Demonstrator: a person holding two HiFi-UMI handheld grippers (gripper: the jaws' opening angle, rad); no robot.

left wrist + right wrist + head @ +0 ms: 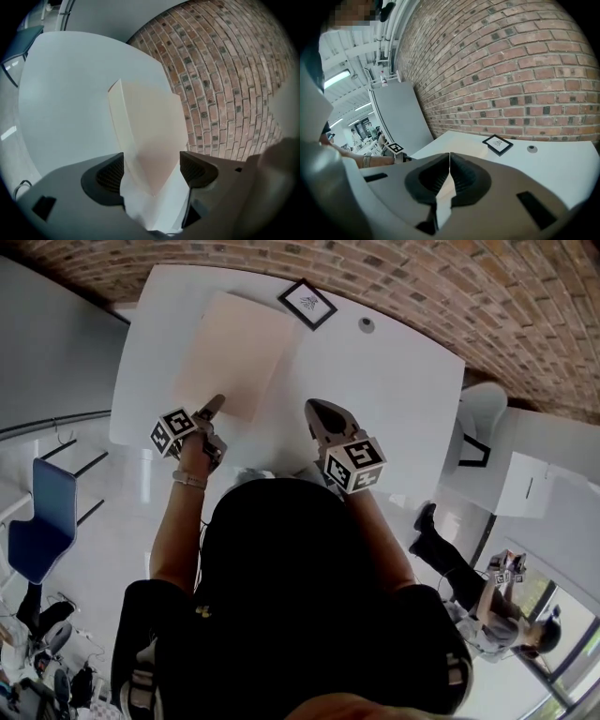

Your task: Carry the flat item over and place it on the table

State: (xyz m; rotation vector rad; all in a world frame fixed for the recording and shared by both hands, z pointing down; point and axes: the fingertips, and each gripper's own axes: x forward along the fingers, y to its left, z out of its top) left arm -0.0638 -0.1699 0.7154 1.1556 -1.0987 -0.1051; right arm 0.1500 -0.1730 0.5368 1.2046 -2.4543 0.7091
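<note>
A flat beige board [234, 352] lies on the left part of the white table [394, 399]. My left gripper [216, 405] is at the board's near edge. In the left gripper view it is open [152, 166], and a corner of the board [150, 136] reaches in between the two pads without either pad pressing on it. My right gripper [315, 411] hovers over the bare table to the right of the board. In the right gripper view its jaws [449, 161] are shut tip to tip with nothing held.
A small black-framed square [307, 303] and a small round grey fitting [366, 324] lie at the table's far side by the brick wall. A blue chair [42, 521] stands at the left. A white chair [483, 418] and a person [478, 601] are at the right.
</note>
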